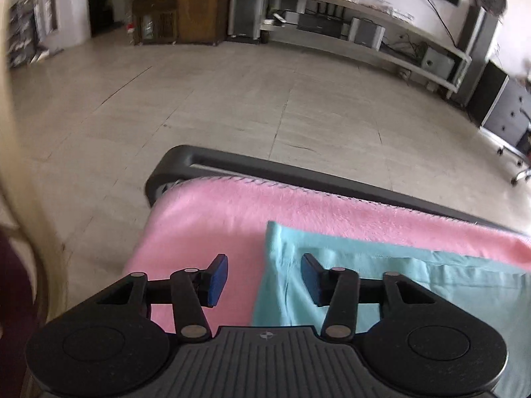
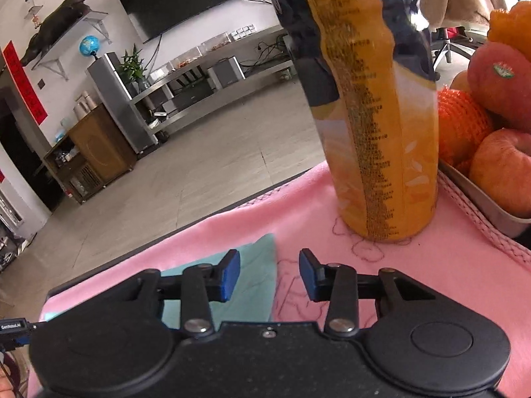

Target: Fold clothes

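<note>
— Looking through the left camera, what do you get?

— Bare floor [image 1: 232,99] on the left, then the dark table [image 1: 265,165] edge, a pink blanket [image 1: 215,219] over it, and a light blue garment [image 1: 381,265] lying flat on the blanket. The left gripper [image 1: 264,280] has its fingers [image 1: 217,280] spread with nothing between them, straddling the garment's left edge.

— And the right camera?

— Only a corner of that garment [image 2: 255,272] shows, under the left finger. The right gripper [image 2: 268,275] is spread and empty too. Further right it shows what the left view lacks: an orange bottle [image 2: 375,132] upright on the blanket [image 2: 431,265], and a metal tray [image 2: 481,199] of apples [image 2: 501,172] beside it.
</note>
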### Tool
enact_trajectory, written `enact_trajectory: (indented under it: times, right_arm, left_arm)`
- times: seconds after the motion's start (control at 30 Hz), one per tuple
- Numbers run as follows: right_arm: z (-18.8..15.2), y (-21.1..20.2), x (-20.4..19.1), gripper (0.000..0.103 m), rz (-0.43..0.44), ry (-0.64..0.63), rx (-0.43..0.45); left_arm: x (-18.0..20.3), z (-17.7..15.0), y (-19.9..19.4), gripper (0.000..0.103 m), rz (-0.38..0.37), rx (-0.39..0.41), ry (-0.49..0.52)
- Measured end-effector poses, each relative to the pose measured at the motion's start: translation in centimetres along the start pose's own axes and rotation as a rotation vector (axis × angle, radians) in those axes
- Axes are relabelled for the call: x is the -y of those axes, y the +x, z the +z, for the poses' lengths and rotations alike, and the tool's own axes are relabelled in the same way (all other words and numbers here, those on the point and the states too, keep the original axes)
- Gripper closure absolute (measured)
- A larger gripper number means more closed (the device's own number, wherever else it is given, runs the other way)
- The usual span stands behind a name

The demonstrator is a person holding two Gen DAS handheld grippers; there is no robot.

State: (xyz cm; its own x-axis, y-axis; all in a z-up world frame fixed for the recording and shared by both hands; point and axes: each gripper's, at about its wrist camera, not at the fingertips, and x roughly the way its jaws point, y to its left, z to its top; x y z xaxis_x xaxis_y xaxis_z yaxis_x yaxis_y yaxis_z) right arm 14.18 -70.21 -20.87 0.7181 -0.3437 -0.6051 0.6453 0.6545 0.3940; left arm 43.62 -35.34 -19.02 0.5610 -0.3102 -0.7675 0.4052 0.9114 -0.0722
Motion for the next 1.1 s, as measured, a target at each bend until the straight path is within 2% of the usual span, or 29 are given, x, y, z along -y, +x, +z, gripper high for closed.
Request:
enact_trajectory:
  times: [0.07,0.1,0.17,0.23,0.3,0.33,0.43,0.47,0.5,0.53,0.6,0.77,0.9,1.03,1.1]
  right_arm:
    - [-0.1,0.6,-0.1,0.064,-0.003,-0.002,-0.002]
    - [-0.2,0.9,-0.3,0.063,-0.009,-0.007,-0.004]
    - [-0.3,1.6,-0.7,0.063,-0.021,-0.006,-0.005]
    - [-0.4,2.4,-0.8,0.064,-0.024,0.019,-0.011]
    - [-0.3,3.3,-0.9,0.065,-0.042,0.037,-0.020]
    - [-0.2,3.7,-1.0,0.069,-0.046,0.030,-0.020]
    - [0.0,4.9,-1.3,0.075,-0.057,0.003,-0.019]
    - [0.1,5.1,-1.5,0.079,-0.059,-0.007,-0.019]
    - [0.1,5.3,-1.6,0.096,-0.058,-0.010,-0.025]
    - [0.1,5.4,-1.6,0.100,-0.052,-0.002,-0.039]
    - [-0.1,4.6,-1.7,0.101,-0.022,0.015,-0.036]
    - [0.8,0.3,-2.4,0.101,0.011,0.033,0.038]
    - [2.6,-5.2,-3.6,0.101,0.059,0.047,0.094]
    - [3.4,-11.5,-3.9,0.101,0.099,0.046,0.112]
    - [3.3,-15.1,-3.6,0.101,0.117,0.050,0.116]
  left_arm:
    - [0.5,-0.1,0.6,0.071,0.019,0.014,0.019]
    - [0.7,-0.2,0.8,0.072,0.026,0.022,0.024]
    - [0.9,-0.3,1.0,0.091,0.016,0.039,0.034]
    - [1.5,-0.6,0.9,0.097,0.022,0.053,0.064]
    - [2.3,-0.8,0.8,0.099,0.049,0.070,0.112]
    - [2.5,-0.7,0.9,0.101,0.059,0.075,0.126]
    - [2.4,-0.4,1.0,0.101,0.075,0.082,0.111]
    - [2.3,-0.3,1.1,0.101,0.079,0.084,0.103]
    - [2.3,-0.3,1.1,0.101,0.083,0.087,0.098]
    - [2.3,-0.3,1.0,0.101,0.089,0.091,0.096]
    - [2.4,-0.3,0.4,0.101,0.099,0.106,0.098]
    - [2.7,0.0,-3.3,0.101,0.121,0.171,0.106]
    - [3.0,0.0,-8.5,0.101,0.122,0.237,0.129]
    - [2.4,-1.7,-14.5,0.101,0.098,0.278,0.118]
    - [1.7,-4.2,-17.0,0.101,0.089,0.272,0.115]
